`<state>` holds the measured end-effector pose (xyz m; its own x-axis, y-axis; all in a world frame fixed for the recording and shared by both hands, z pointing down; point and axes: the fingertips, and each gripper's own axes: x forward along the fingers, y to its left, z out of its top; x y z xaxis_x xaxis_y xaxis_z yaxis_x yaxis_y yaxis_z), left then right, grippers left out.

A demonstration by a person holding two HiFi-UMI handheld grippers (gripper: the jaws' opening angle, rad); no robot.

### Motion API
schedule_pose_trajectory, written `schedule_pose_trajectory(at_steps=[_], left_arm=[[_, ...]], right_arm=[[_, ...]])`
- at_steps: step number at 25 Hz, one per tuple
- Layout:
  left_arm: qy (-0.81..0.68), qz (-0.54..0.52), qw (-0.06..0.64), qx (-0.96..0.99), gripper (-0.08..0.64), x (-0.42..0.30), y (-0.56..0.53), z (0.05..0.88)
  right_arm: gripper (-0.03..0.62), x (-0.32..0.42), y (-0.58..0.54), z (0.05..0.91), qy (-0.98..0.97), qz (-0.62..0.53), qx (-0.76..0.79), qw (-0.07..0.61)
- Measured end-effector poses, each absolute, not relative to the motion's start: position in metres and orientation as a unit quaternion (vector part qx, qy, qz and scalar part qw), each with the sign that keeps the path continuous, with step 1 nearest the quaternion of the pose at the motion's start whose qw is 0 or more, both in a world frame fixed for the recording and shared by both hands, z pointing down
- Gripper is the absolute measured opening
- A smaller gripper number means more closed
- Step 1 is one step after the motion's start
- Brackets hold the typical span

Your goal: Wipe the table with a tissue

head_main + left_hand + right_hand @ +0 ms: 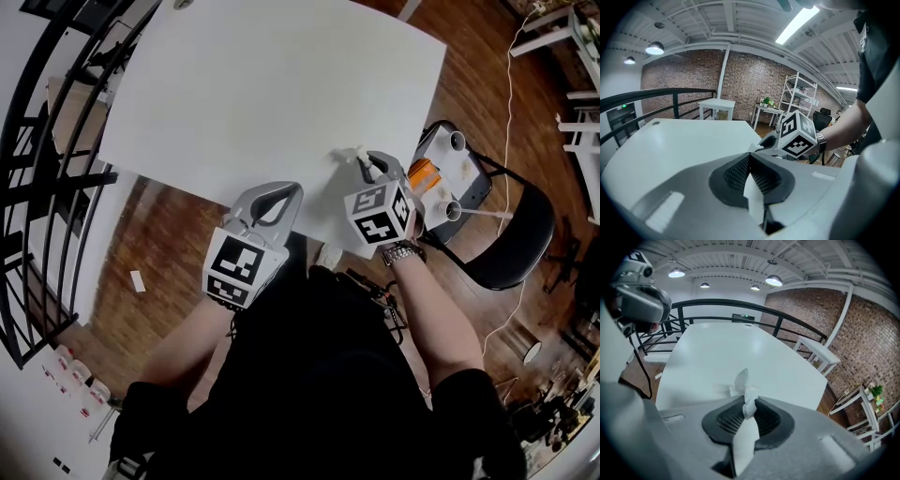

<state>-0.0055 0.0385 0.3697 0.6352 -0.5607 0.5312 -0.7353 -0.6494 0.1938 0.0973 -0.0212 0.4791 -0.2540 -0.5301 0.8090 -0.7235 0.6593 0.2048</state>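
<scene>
- One crumpled white paper tissue (744, 386), one white rectangular table (262, 84) and two hand-held grey grippers with marker cubes are showing.
- One black chair (511, 239) is standing just beside the table's right corner, and one black metal railing (47, 141) is running along the left.
- The right gripper (749, 403) is pinching the tissue, with its jaws squeezing together on it.
- The tissue's long axis is running along the jaws. Its twisted end is pointing forward, away from the person and out over the tabletop.
- A small wad is sticking out just past the fingertips, and the rest is trailing back down the seam between the pads.
- In the head view the tissue (353, 154) is sitting at the right gripper's (367, 165) tip by the table's near edge. I cannot tell whether it is touching the surface.
- The left gripper (750, 158) is pressing its jaws together. A pale strip is lying in the seam, and I cannot tell what it is.
- The left gripper (281, 192) is hovering at the near table edge, near the right one but apart from the tissue.
</scene>
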Motion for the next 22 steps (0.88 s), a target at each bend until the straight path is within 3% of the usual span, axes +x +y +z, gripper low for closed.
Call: schedule_pose_trajectory(at_steps=[22], left_arm=[[-0.397, 0.184, 0.14, 0.888, 0.015, 0.034, 0.094, 0.313]], right_arm=[[0.038, 0.113, 0.046, 0.376, -0.831, 0.046, 0.419, 0.363]])
